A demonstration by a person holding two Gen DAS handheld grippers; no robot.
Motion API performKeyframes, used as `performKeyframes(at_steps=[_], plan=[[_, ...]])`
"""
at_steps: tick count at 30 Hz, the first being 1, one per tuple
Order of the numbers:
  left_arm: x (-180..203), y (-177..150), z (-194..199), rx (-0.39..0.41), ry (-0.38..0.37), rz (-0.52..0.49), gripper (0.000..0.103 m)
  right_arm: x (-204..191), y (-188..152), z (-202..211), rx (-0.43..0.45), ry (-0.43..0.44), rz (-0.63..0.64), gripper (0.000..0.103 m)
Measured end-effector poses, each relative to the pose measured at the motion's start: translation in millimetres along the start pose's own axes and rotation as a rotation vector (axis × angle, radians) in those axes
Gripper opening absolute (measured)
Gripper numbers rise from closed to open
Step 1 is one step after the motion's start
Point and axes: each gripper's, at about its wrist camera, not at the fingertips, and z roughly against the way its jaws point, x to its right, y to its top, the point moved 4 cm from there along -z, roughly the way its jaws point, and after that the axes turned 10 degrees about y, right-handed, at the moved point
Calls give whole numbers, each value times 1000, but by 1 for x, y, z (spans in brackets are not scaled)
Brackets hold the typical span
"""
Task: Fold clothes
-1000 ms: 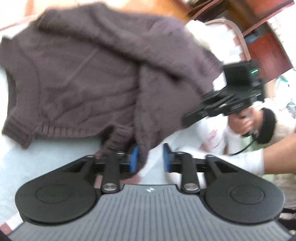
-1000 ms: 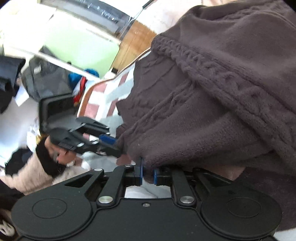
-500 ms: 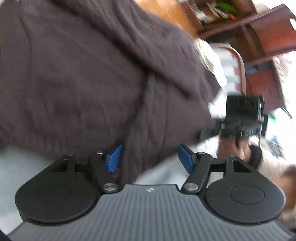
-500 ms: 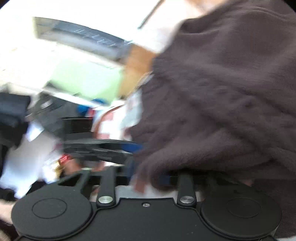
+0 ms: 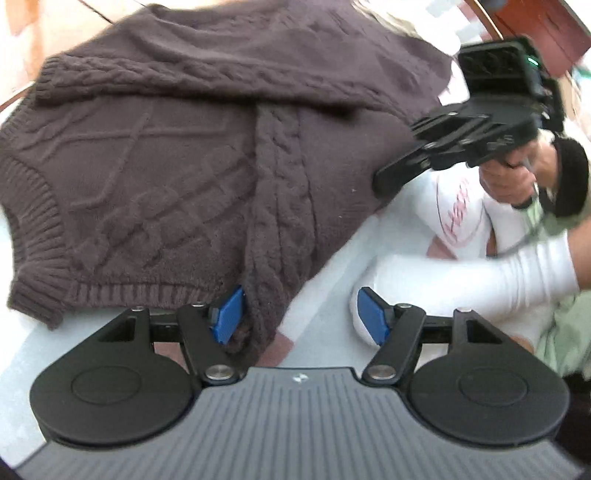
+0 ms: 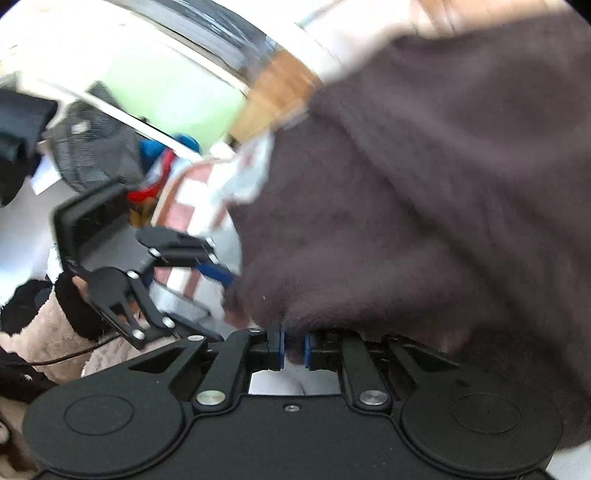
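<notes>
A brown cable-knit sweater (image 5: 177, 155) lies spread on a pale cloth-covered surface (image 5: 44, 354), one sleeve folded down across its front. My left gripper (image 5: 301, 314) stands open at the near hem. The sleeve's cuff (image 5: 258, 325) rests against its left pad, not pinched. My right gripper (image 6: 293, 347) has its jaws closing on a fold of the sweater's edge (image 6: 406, 221), with fabric between the pads. In the left wrist view the right gripper (image 5: 384, 181) meets the sweater's right edge. The right wrist view shows the left gripper (image 6: 221, 306) with its fingers apart.
A person's leg in a white sock (image 5: 480, 280) and a white garment with red lettering (image 5: 458, 206) lie right of the sweater. A red-and-white checked cloth (image 6: 192, 206) covers the surface. Dark bags (image 6: 92, 147) and wooden furniture (image 5: 535, 26) stand beyond.
My left jaws have spread wide and let the sleeve cuff go, and the left hand has shifted along the hem. My right jaws have drawn tighter on the sweater's edge.
</notes>
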Motion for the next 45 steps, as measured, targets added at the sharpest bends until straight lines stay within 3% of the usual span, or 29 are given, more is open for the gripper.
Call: performKeyframes(at_steps=[3,8,9,10,11,12,16,19,21,23,26,28,30,31,32,34,36,40,42,44,45], plan=[[-23,5,7,68,-20,86,67,-11,22,4,104,-21,42,12],[-43,-3,-7,104,-73,222,67,3,38,-5,148,-231,81,11],[-47,-4,-8,118,-77,247,64,6,39,-6,153,-246,66,11],[-51,-5,-5,142,-63,272,51,9,40,-5,158,-253,47,11],[-59,-5,-2,154,-45,315,23,12,40,-3,160,-257,31,11],[-67,-6,1,166,-27,358,17,13,38,0,158,-257,18,11],[-100,-7,4,223,-79,599,16,19,32,9,161,-256,-32,16],[-112,-10,1,241,-137,697,16,18,24,18,175,-211,-84,28],[-114,-14,-2,239,-173,736,16,13,17,16,135,-135,-100,28],[-115,-16,-5,227,-167,745,16,8,8,8,50,-80,-81,28],[-110,-20,-3,210,-178,738,16,2,-2,-11,-31,-154,17,29],[-101,-25,2,196,-207,717,16,1,-2,-23,-31,-226,84,40],[-92,-32,5,167,-231,705,16,-4,1,-33,-39,-218,139,41],[-88,-36,5,138,-205,688,16,-8,1,-38,-72,-179,160,24],[-84,-40,4,95,-143,658,16,-12,-1,-43,-137,-125,170,17],[-76,-46,2,21,-32,588,21,-12,-10,-47,-237,-113,184,17],[-69,-47,4,11,-35,569,21,-5,-16,-41,-244,-164,173,18],[-60,-35,22,62,8,543,20,-1,-11,-4,-153,-141,14,31],[-54,-27,39,133,8,530,25,-8,-1,29,-74,-130,10,31],[-48,-16,52,208,-6,519,41,-14,12,67,24,-134,26,39],[-46,-10,56,239,-8,511,45,-7,21,87,81,-175,14,48]])
